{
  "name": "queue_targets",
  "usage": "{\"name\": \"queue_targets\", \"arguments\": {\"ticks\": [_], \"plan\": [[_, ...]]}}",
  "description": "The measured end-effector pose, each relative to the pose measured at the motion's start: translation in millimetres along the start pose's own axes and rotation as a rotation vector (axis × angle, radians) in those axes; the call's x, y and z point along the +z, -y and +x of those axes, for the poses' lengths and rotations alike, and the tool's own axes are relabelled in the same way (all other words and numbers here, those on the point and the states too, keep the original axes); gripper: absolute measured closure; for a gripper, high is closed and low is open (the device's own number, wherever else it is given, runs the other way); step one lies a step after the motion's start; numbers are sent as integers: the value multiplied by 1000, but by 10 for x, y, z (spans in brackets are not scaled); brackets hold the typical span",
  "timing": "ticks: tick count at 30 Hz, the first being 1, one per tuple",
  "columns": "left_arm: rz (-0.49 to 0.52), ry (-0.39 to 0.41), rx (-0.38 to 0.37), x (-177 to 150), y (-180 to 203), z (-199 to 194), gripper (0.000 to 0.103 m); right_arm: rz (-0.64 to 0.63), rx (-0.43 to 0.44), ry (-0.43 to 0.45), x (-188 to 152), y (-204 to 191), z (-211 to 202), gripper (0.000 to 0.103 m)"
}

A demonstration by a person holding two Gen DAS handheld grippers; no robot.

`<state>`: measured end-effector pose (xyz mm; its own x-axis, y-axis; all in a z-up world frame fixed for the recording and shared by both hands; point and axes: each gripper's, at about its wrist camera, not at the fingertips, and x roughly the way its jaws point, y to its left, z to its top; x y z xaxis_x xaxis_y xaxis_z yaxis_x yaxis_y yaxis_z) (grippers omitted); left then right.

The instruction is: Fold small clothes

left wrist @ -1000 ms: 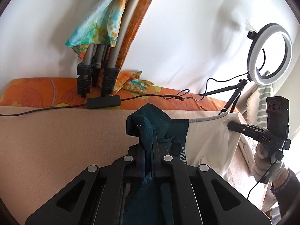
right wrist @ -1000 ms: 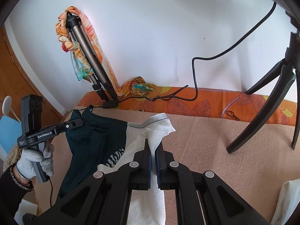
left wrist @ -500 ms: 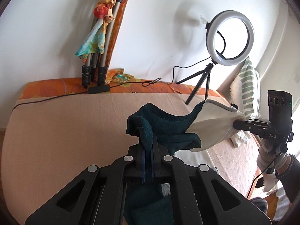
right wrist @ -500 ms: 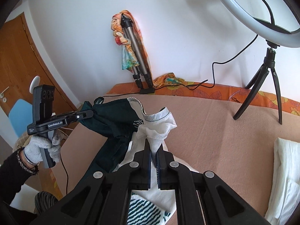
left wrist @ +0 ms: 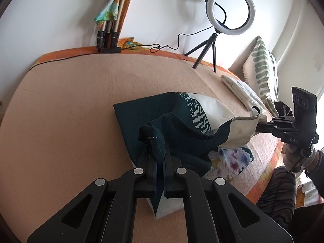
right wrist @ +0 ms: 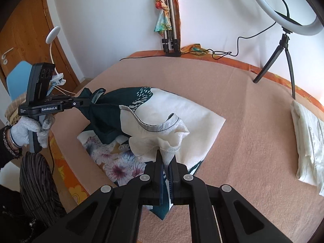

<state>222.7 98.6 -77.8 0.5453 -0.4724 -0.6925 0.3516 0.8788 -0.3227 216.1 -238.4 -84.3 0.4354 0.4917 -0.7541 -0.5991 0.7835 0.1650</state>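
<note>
- left gripper (left wrist: 160, 156) clamped on the dark teal edge of the garment (left wrist: 182, 119), a fold of teal cloth bunched up between its closed jaws
- right gripper (right wrist: 166, 162) clamped on the cream edge of the same garment (right wrist: 182, 121), white cloth puffed up above the pinch
- garment is teal on one side, cream on the other, with a white-on-teal striped print where the two colours meet; the held edge is lifted and stretched between the two grippers, the rest lies flat on the bed (left wrist: 70, 101)
- bed is covered by a peach blanket; orange patterned fabric shows along its far edge
- floral cloth (right wrist: 113, 162) lies partly under the garment, near the bed's front edge
- left hand (right wrist: 26, 129) in a white glove grips the left gripper's handle, dark sleeve and bracelets at the wrist
- right hand (left wrist: 293, 156) only partly seen under the right gripper's body in the left wrist view
- folded white cloth (right wrist: 307, 141) lies on the bed, well apart from the garment
- ring light (left wrist: 230, 10) on a small tripod stands at the bed's far edge, cable trailing along it
- folded tripod (right wrist: 170, 20) with a colourful scarf tied on leans against the white wall
- striped cushion (left wrist: 261, 70) stands beside the folded white cloth
- wooden door (right wrist: 22, 30) and blue chair at left of the right wrist view
</note>
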Motion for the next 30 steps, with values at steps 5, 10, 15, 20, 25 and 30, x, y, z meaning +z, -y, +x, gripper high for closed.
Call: {"name": "queue_targets", "arguments": {"ticks": [5,10,15,20,25,30], "plan": [[63,-31,36,-192,103,-29,98,-3,-28,3,-184,20,-38,101],[106,-45,59,-302,180,-148,95,-75,-87,0,-308,-59,-130,97],[108,-22,27,-345,179,-380,92,-141,-47,-21,-488,-186,-299,87],[80,34,-20,-258,120,-588,91,-84,-14,-13,-560,-150,-458,78],[20,61,-26,-108,-7,-571,89,95,52,7,-489,52,-461,65],[41,-40,-39,-159,65,-244,89,214,0,-52,-430,172,-265,59]]}}
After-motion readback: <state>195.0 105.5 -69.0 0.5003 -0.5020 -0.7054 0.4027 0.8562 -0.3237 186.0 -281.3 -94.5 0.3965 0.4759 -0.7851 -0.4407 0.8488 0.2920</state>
